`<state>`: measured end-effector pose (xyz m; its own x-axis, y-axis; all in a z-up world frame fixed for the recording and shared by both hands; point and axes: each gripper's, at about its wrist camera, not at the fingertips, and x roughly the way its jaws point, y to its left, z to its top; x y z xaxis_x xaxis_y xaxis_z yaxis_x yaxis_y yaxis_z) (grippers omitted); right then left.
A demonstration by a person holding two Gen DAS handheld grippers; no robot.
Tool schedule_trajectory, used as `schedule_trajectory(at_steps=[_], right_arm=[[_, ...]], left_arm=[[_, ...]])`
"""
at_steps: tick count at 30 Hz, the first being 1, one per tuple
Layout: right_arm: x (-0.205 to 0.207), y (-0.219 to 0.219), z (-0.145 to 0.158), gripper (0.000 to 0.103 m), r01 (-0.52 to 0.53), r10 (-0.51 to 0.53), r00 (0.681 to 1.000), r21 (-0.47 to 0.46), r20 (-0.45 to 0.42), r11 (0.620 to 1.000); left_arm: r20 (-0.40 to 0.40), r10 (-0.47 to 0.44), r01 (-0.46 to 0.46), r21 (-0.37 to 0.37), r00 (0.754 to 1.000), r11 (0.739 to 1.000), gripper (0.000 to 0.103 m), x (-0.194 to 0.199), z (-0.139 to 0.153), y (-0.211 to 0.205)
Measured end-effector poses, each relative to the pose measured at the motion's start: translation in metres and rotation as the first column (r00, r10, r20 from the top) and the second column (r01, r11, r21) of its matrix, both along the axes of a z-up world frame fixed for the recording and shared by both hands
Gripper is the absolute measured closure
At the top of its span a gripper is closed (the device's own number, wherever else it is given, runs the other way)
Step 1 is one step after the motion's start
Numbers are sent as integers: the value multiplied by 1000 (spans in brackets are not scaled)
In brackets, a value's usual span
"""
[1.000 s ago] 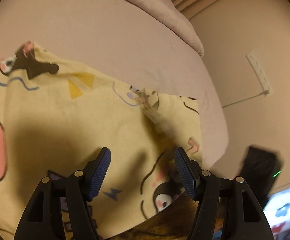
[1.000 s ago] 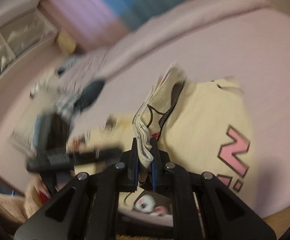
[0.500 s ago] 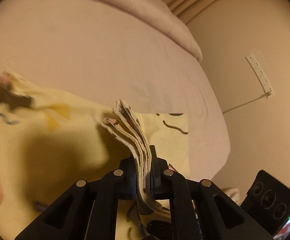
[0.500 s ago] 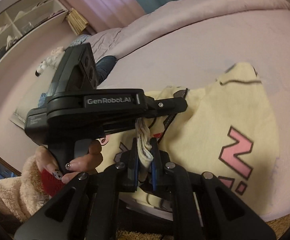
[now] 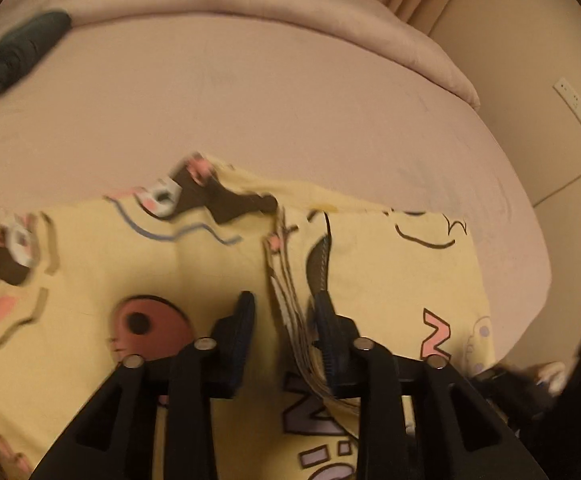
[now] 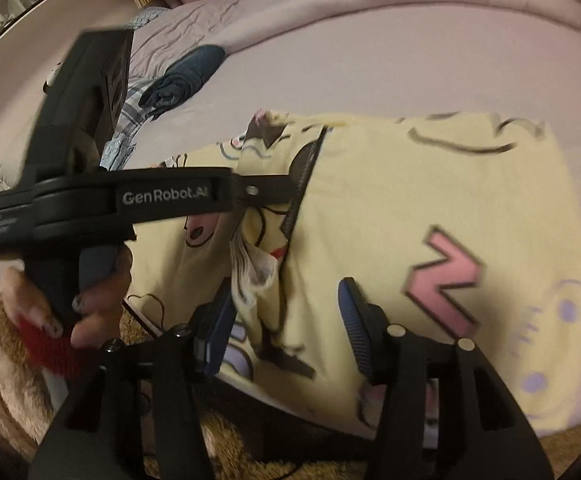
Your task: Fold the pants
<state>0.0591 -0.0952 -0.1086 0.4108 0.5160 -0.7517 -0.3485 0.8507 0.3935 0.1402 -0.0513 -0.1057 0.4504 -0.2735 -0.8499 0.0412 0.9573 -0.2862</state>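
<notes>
Both pairs of fingers, left (image 5: pixel 284 320) and right (image 6: pixel 288 312), stand parted around the bunched hem of the yellow pants (image 6: pixel 430 200) lying folded on the bed (image 5: pixel 250 100), so each should withdraw straight back without snagging the layers.

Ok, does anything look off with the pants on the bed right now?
Yes. On the yellow pants, a bunched layered edge stands up between the two halves instead of lying flat. The top corner also sticks out past the fold. Both grippers, left and right, are open.
</notes>
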Motion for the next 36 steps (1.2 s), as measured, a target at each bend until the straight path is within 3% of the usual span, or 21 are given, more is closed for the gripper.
schedule_trajectory(at_steps=[1,4,7,10,11,12,14,18,22,26,28,30,33,36], right_arm=[[-4,-9,7,32,32,-31,999,-19,34,999],[-13,-39,16,20,150,-137,984,-111,117,982],[-20,-66,-1,21,196,-186,980,-170,76,966],[-33,-75,-26,23,177,-185,982,-169,-30,970],[-40,-75,-29,23,171,-176,984,-181,-10,968],[-48,-75,-29,23,164,-164,986,-200,14,966],[-55,-70,-36,23,143,-150,989,-228,-13,963],[-56,-78,-29,25,144,-164,984,-220,-75,965],[-37,-89,-2,25,199,-202,979,-189,5,961],[9,-95,11,24,254,-244,967,-187,75,949],[34,-89,6,25,249,-242,968,-171,63,953],[58,-83,-7,26,235,-231,972,-174,43,956],[82,-73,-37,24,234,-243,970,-249,-5,940],[80,-64,-41,16,234,-222,972,-300,76,925]], left_arm=[[24,0,0,9,1000,1000,70,-7,6,5],[84,-15,17,-22,996,1000,67,-18,22,2],[96,-55,64,-97,994,993,67,-26,17,-3],[3,-110,110,-118,994,987,67,-36,-10,-11],[-34,-106,102,-106,994,989,67,-39,-23,-12],[-19,-96,94,-99,995,991,67,-47,-27,-11],[31,-95,97,-86,995,992,67,-65,-25,-7],[-14,-104,102,-107,995,989,67,-85,-16,4],[-35,-72,67,-129,997,989,67,-89,-6,19],[-35,-25,19,-149,999,989,67,-82,-10,24],[-84,-11,-3,-159,996,987,67,-80,-26,25],[-71,7,-20,-186,997,982,67,-85,-30,27],[-68,6,-20,-199,998,980,67,-93,-29,31],[-72,1,-16,-202,997,979,67,-100,-29,34]])
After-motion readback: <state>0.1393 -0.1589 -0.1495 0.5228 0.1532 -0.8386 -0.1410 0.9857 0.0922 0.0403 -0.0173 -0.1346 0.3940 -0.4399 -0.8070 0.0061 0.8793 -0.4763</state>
